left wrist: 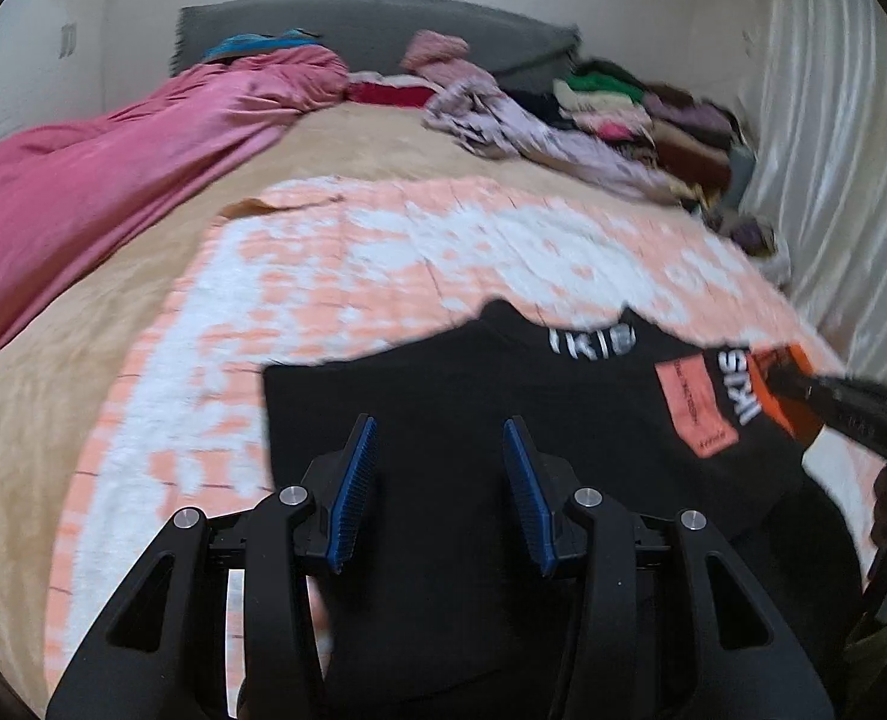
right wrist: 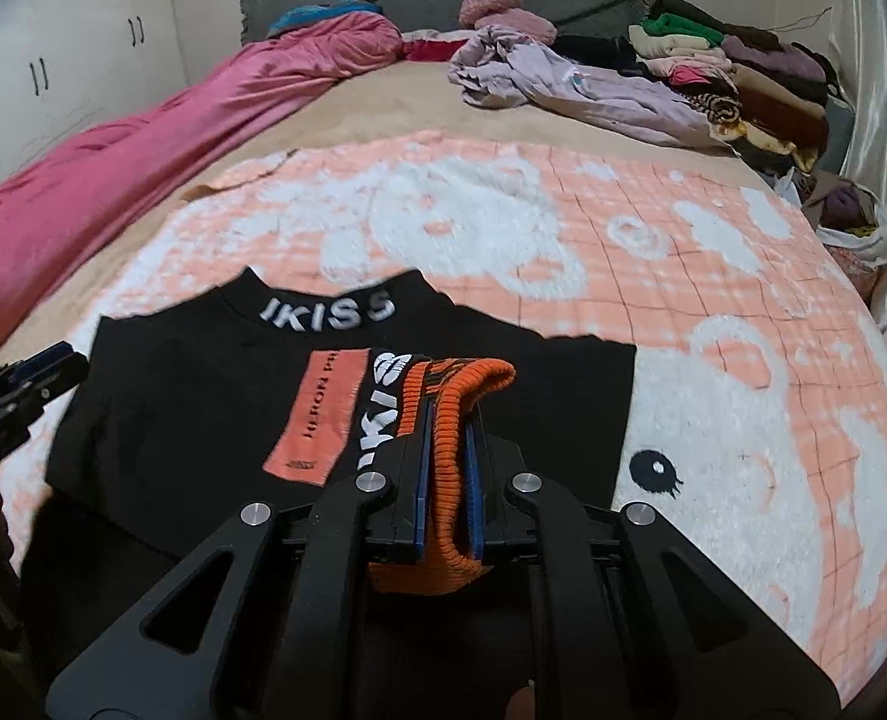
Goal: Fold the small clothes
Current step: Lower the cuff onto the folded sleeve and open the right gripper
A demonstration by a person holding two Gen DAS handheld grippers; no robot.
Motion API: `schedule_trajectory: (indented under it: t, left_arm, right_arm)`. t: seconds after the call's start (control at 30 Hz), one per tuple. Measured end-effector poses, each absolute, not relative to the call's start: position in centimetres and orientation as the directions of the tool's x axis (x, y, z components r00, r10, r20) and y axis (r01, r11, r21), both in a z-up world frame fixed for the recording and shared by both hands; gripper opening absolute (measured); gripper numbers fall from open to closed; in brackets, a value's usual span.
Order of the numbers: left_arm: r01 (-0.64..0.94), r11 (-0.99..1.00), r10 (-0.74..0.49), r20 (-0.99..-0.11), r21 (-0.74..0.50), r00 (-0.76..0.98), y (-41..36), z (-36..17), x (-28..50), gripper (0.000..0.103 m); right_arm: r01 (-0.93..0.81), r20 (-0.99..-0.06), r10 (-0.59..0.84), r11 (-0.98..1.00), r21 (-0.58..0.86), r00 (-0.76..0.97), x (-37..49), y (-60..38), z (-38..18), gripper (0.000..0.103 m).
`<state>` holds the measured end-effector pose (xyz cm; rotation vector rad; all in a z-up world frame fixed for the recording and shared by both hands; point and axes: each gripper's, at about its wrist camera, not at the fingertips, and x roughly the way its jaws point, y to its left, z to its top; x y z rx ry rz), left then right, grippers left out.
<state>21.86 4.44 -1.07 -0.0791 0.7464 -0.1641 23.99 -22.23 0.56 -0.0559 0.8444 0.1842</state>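
Bedding fills the room: a peach-and-white bear blanket over a tan cover, pink quilt along one side, piled clothes by the grey headboard. My black top lies flat on the blanket. My right gripper pinches its orange cuff; my left gripper hangs part-open, empty, above the top.

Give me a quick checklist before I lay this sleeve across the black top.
1. Right claw shut on the orange ribbed cuff: ok.
2. Left claw open, nothing between its pads, free to help: ok.
3. Black IKISS top lies on the peach bear blanket: ok.
4. Top smooth and wrinkle-free: cannot tell, frames are blurred.
5. Lilac garment and stacked clothes well beyond the top: ok.
6. Hem nearest the claws lying flat: cannot tell, hidden behind them.
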Motion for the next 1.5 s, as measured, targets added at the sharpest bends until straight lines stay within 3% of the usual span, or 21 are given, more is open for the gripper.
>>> schedule_trajectory:
  t: [0.2,0.4,0.53,0.8,0.87,1.23,1.43,1.5]
  left_arm:
    - [0.117,0.989,-0.147,-0.742,-0.093,0.654,3.9,-4.0,22.9,0.043]
    - [0.118,0.988,-0.149,-0.747,-0.095,0.648,4.1,-4.3,22.9,0.043]
    - [0.115,0.987,-0.157,-0.745,-0.108,0.649,4.0,-4.2,23.0,0.045]
    - [0.112,0.987,-0.158,-0.731,-0.112,0.664,3.9,-2.9,22.2,0.048]
    - [0.117,0.987,-0.160,-0.720,-0.109,0.675,3.9,-2.3,21.7,0.055]
    - [0.139,0.990,-0.110,-0.732,-0.021,0.673,3.2,-2.2,20.2,0.055]
    - [0.141,0.989,-0.124,-0.764,-0.043,0.633,3.3,-3.3,20.5,0.055]
    - [0.150,0.987,-0.142,-0.759,-0.060,0.635,3.4,-3.0,20.2,0.055]
  right_arm:
    - [-0.154,-0.768,0.086,0.988,-0.016,0.634,24.5,-22.9,-0.6,0.005]
    - [-0.074,-0.814,-0.012,0.995,-0.068,0.581,25.4,-24.4,-3.2,0.005]
    - [-0.044,-0.789,0.021,0.999,-0.007,0.614,24.3,-25.6,-2.5,0.006]
    - [-0.136,-0.721,0.116,0.990,0.030,0.684,21.1,-24.3,0.0,0.027]
    - [-0.177,-0.723,0.143,0.984,0.029,0.676,20.6,-23.3,0.0,0.028]
    - [-0.256,-0.759,0.196,0.966,0.039,0.621,20.2,-19.2,-1.8,0.032]
    - [-0.234,-0.781,0.169,0.972,0.031,0.601,20.4,-19.0,-3.0,0.032]
    - [-0.234,-0.777,0.185,0.971,0.050,0.602,20.3,-19.0,-2.7,0.038]
